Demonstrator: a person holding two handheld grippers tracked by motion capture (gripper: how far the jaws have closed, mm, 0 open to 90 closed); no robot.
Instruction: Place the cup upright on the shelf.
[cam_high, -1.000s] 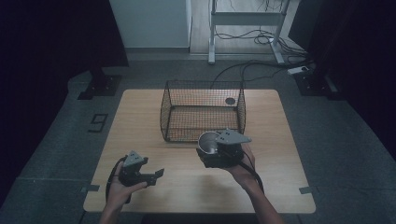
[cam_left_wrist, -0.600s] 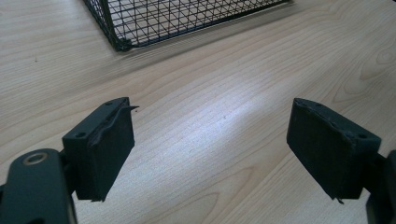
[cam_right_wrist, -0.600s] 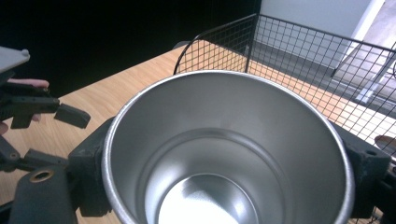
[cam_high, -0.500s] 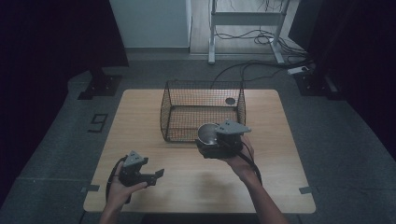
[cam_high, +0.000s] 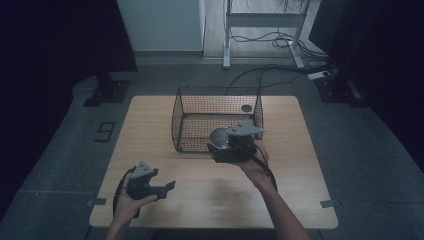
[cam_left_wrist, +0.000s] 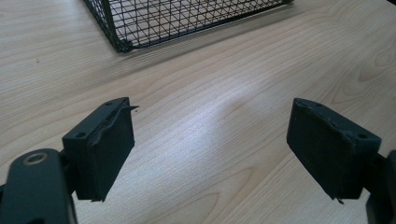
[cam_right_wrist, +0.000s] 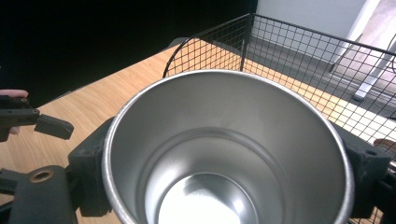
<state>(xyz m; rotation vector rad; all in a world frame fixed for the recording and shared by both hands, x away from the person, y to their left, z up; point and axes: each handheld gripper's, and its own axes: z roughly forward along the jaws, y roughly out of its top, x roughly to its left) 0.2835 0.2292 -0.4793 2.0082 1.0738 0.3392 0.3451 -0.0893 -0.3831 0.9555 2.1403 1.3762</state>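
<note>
Progress | right gripper (cam_high: 220, 147) clenched on steel cup (cam_right_wrist: 224, 149), held at near wall of wire basket (cam_high: 185, 120), seemingly not yet inside | left gripper (cam_left_wrist: 210, 154) released, idle over tabletop (cam_high: 150, 125) | left: place cup in basket.

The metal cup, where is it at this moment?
In the high view the metal cup is held in the right gripper, right of the table's middle, at the near wall of the wire basket.
</note>
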